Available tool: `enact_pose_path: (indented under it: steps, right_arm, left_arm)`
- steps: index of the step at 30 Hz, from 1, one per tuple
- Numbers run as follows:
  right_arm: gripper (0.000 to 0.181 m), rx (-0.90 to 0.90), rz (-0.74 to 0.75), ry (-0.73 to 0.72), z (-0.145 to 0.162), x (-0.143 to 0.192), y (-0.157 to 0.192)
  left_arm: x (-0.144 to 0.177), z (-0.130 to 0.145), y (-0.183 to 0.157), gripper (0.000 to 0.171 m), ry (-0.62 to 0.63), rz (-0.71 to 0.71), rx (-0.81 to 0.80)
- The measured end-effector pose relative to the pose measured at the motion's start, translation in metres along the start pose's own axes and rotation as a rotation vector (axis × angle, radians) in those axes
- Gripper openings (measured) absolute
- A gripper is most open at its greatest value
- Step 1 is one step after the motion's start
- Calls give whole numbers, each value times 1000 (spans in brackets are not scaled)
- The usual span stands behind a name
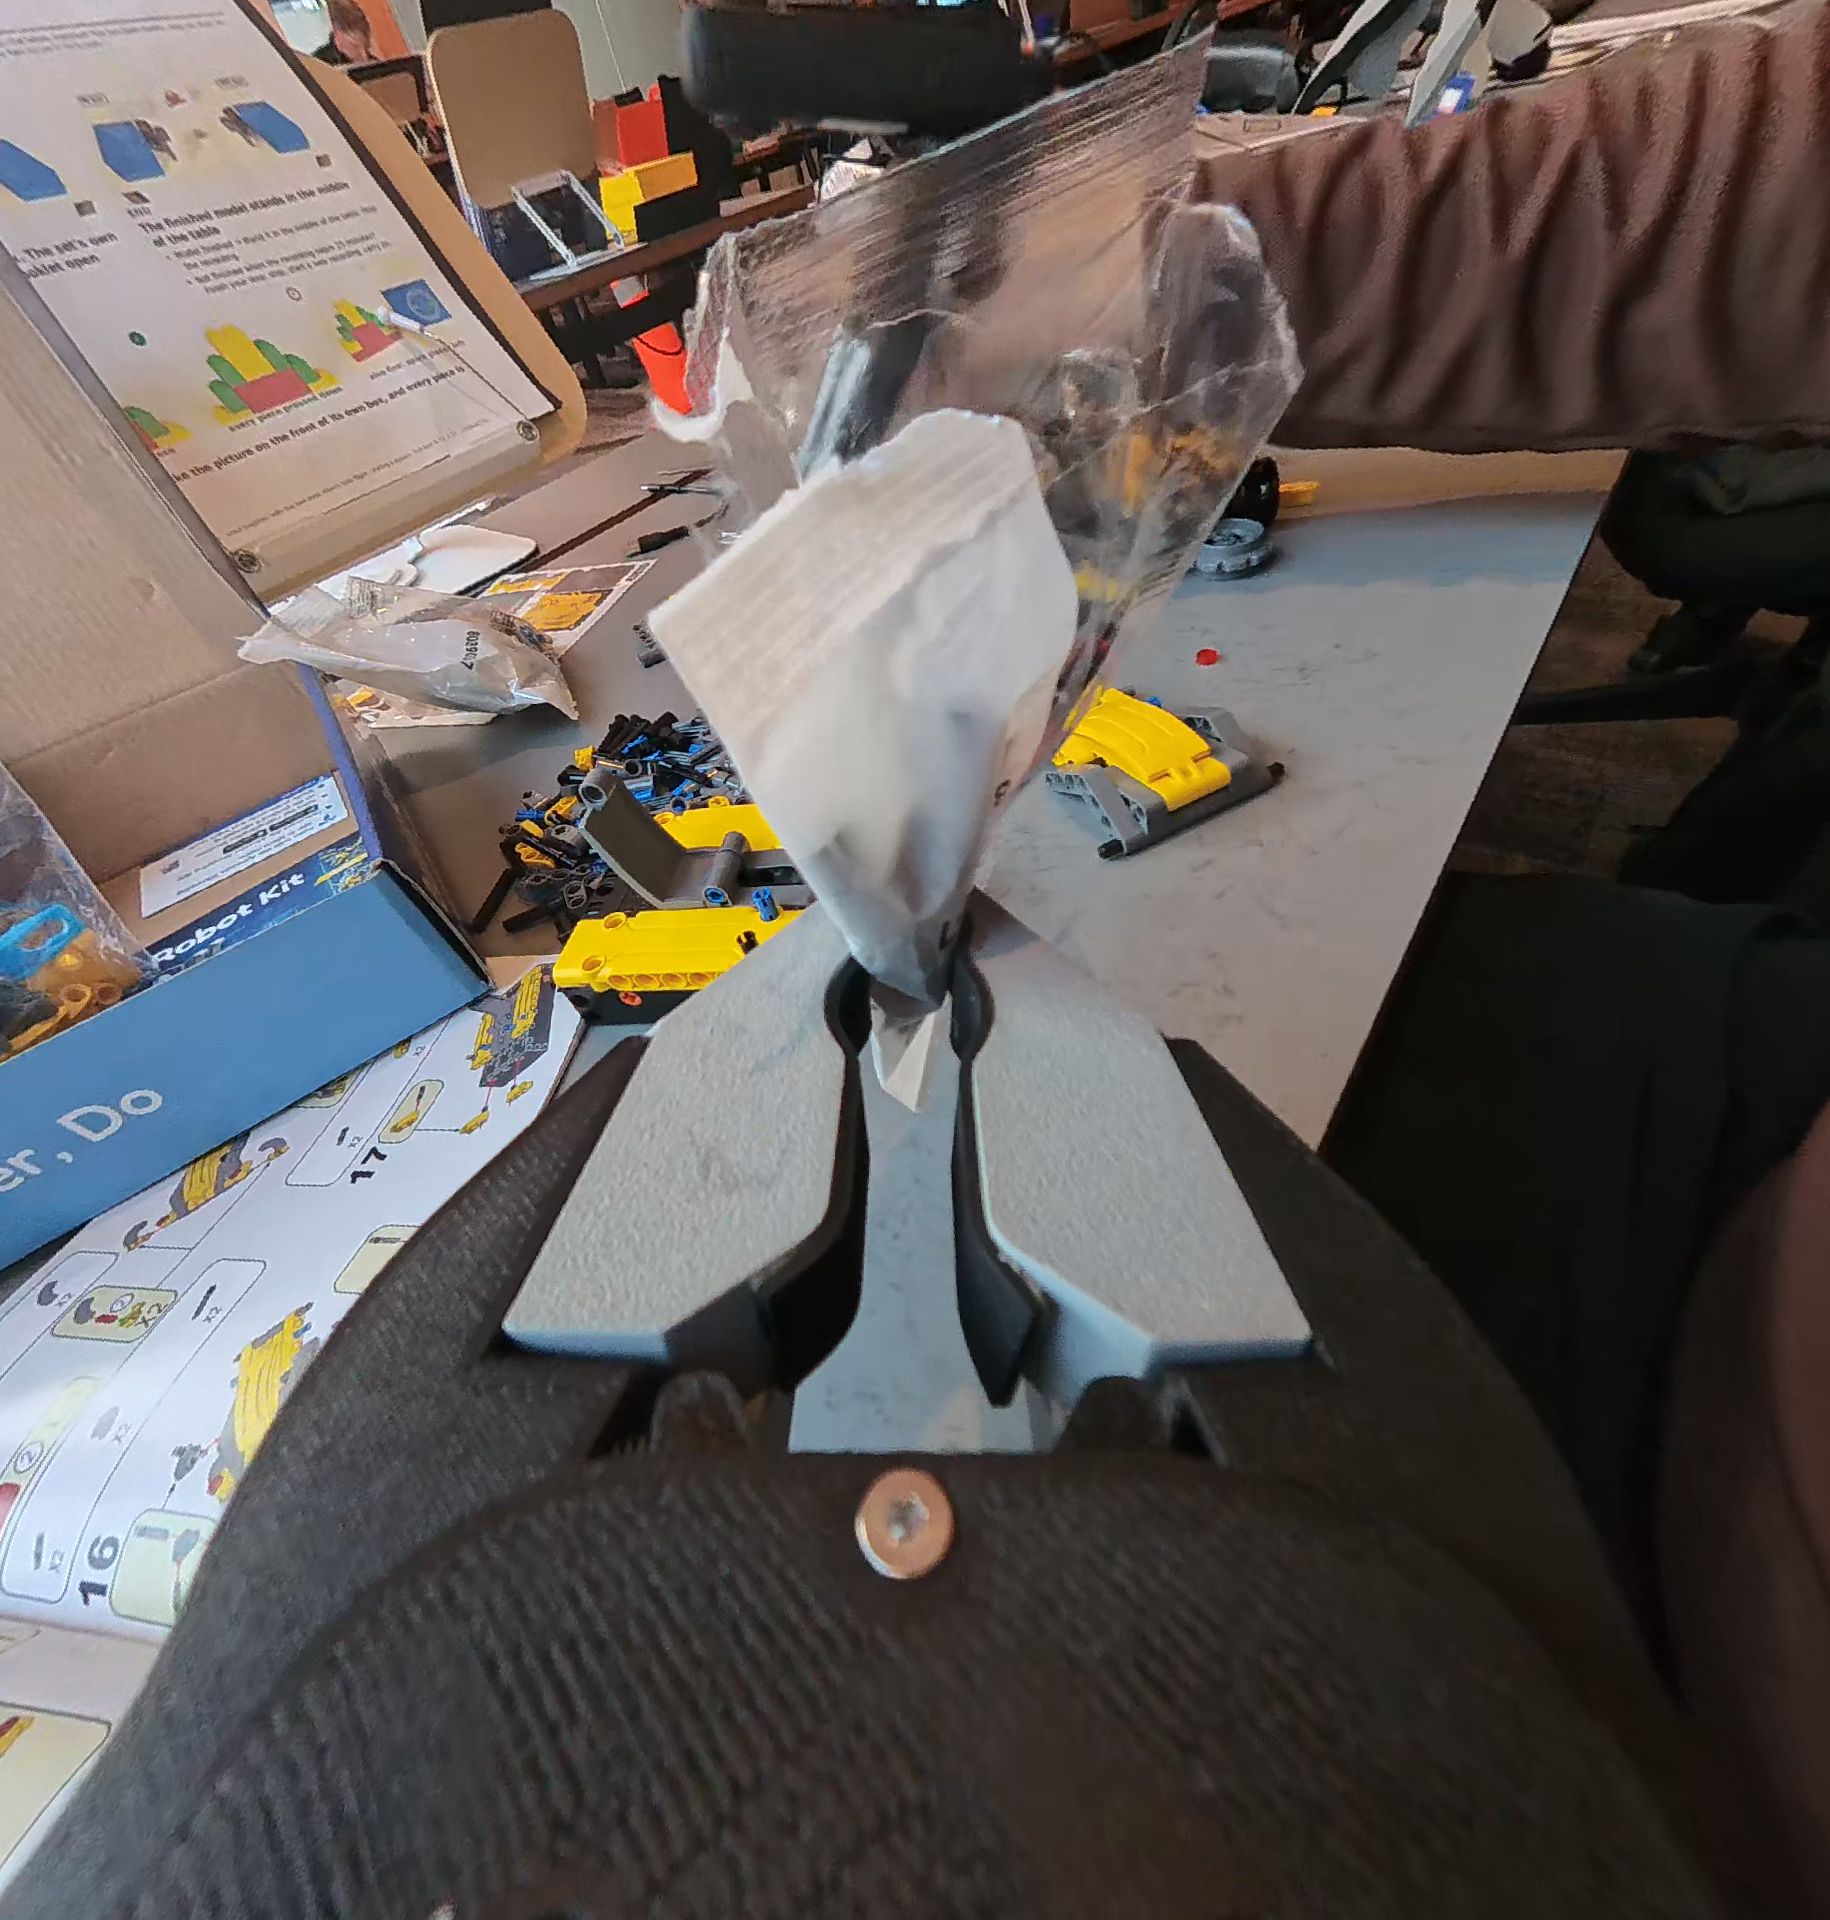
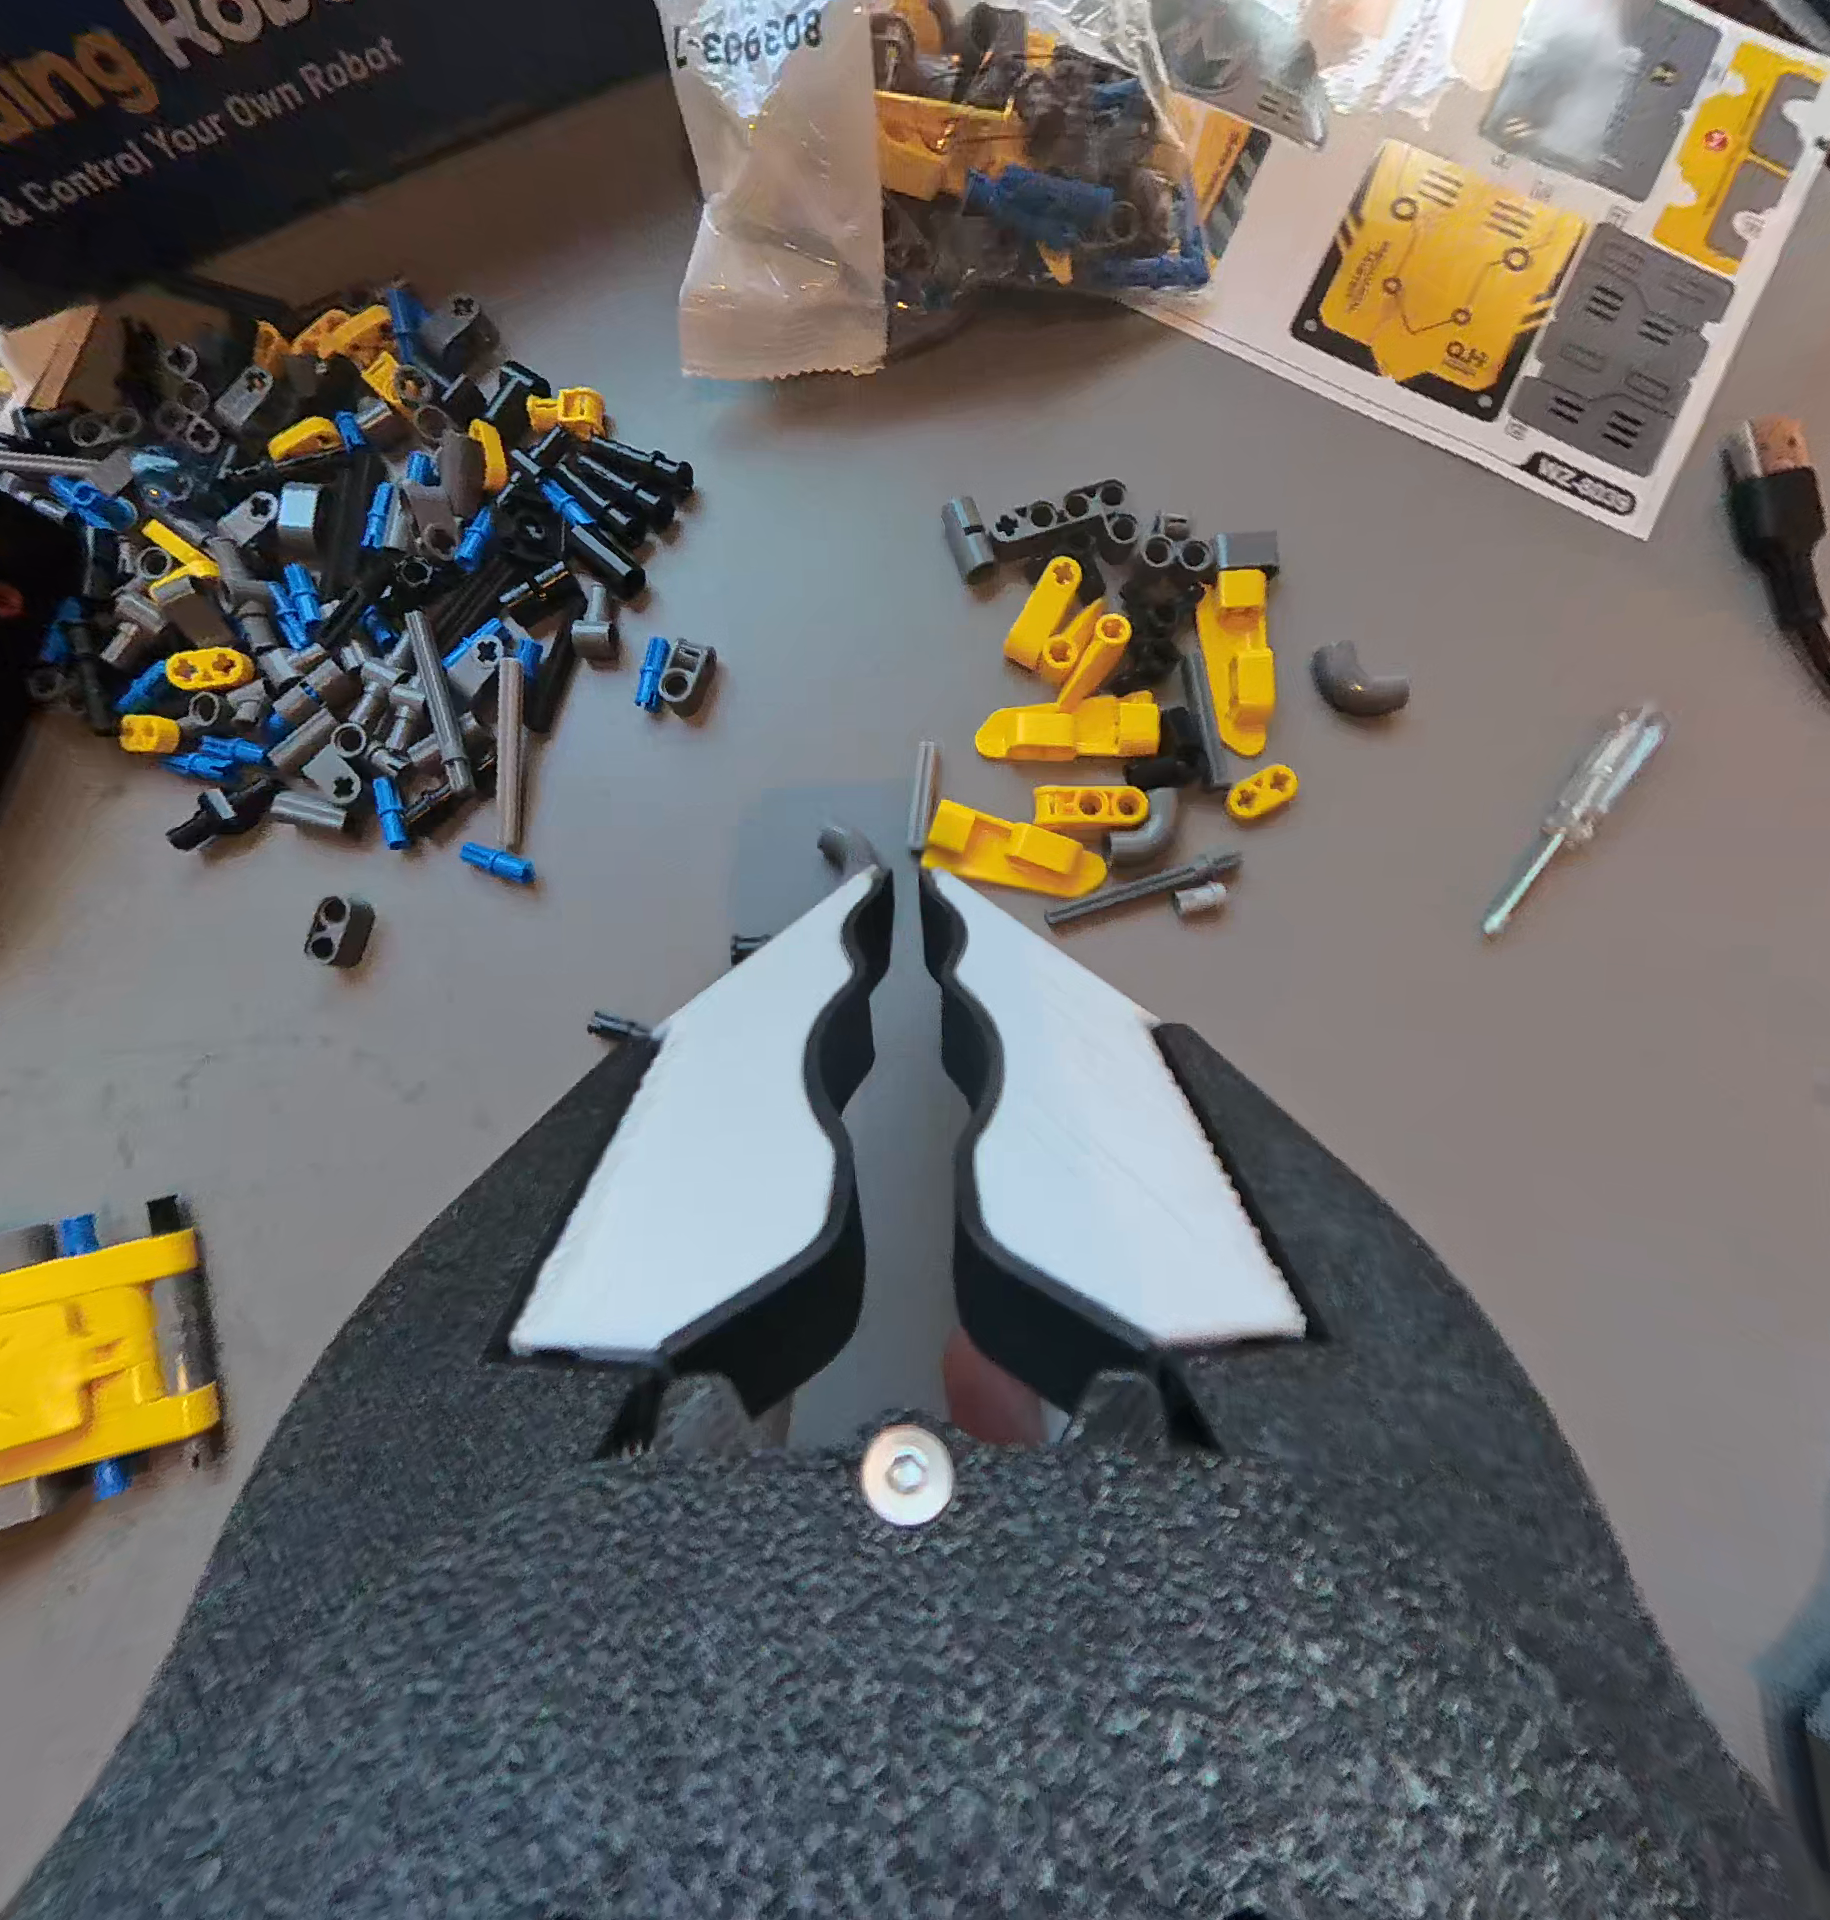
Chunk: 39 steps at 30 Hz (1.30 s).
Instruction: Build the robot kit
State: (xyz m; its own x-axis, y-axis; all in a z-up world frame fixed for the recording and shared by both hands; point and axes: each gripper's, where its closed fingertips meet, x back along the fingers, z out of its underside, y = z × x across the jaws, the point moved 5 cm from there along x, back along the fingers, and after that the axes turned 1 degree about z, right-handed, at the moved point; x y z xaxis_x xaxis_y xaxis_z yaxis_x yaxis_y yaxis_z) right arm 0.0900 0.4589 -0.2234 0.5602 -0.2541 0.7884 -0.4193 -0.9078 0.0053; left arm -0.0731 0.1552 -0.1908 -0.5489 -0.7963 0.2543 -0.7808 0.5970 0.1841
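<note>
Left claw (image 1: 911,997): clenched on the twisted corner of a plastic bag (image 1: 994,499), clear above and white near the grip. The bag stands up from the tips, off the desk (image 1: 1358,748), and hangs open-mouthed toward the far side; dark and yellow parts show dimly through it. A grip this low on one corner lets the load swing, so steady, slow handling looks wise, with the bag's mouth kept over the desk.

Right claw (image 2: 906,883): tips drawn almost together with only a thin slit between; nothing visibly held. It hovers low over the desk, a small grey curved piece (image 2: 843,844) just at its left tip. Whether the tip touches it cannot be told.

Nearby, right wrist view: large heap of black, blue, grey and yellow parts (image 2: 350,582) to the far left; smaller cluster of yellow and black parts (image 2: 1129,717) just far-right of the tips; sealed parts bag (image 2: 942,187) beyond; sticker sheet (image 2: 1513,281) far right; small screwdriver (image 2: 1576,821) to the right.

Nearby, left wrist view: open blue box (image 1: 225,997) at left, instruction sheets (image 1: 215,1299) near it, yellow-and-grey assembly (image 1: 1160,769) to the right.
</note>
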Motion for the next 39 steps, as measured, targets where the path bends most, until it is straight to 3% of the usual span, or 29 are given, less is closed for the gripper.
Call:
enact_pose_path:
  steps: [3, 6, 11, 15, 19, 23, 27, 30, 33, 36, 39]
  right_arm:
    - [0, 27, 41, 65, -3, -19, 0]
    - [0, 16, -33, 111, -2, -27, 13]
    - [0, 107, -73, 134, 6, -18, 38]
    - [0, 78, -33, 112, 6, 2, 33]
    - [0, 30, 71, 225, 33, 26, 16]
    - [0, 1, 65, 313, 59, 27, 21]
    - [0, 20, -10, 284, 51, 18, 47]
    - [0, 109, 38, 270, 41, 10, 56]
    - [0, 130, -61, 219, 31, 1, 72]
    - [0, 178, -35, 195, 24, 11, 60]
    - [2, 218, -101, 190, 27, 35, 49]
  left_arm:
    - [-1, -1, 0, 7, -8, 0, 2]
    - [1, -3, -2, 7, -11, -3, 0]
    - [5, -3, -1, 7, -13, -6, -4]
    - [3, 0, 1, 7, -11, 2, 5]
    - [5, -2, 0, 7, -24, 2, 4]
    - [7, 0, -1, 7, -29, 5, 9]
    - [7, -1, 0, 6, -29, 6, 7]
    - [7, -2, -1, 7, -32, 5, 8]
    - [7, 0, -1, 7, -30, 9, 11]
    - [7, -1, -1, 7, -36, 8, 9]
    - [9, 0, -1, 7, -39, 7, 7]
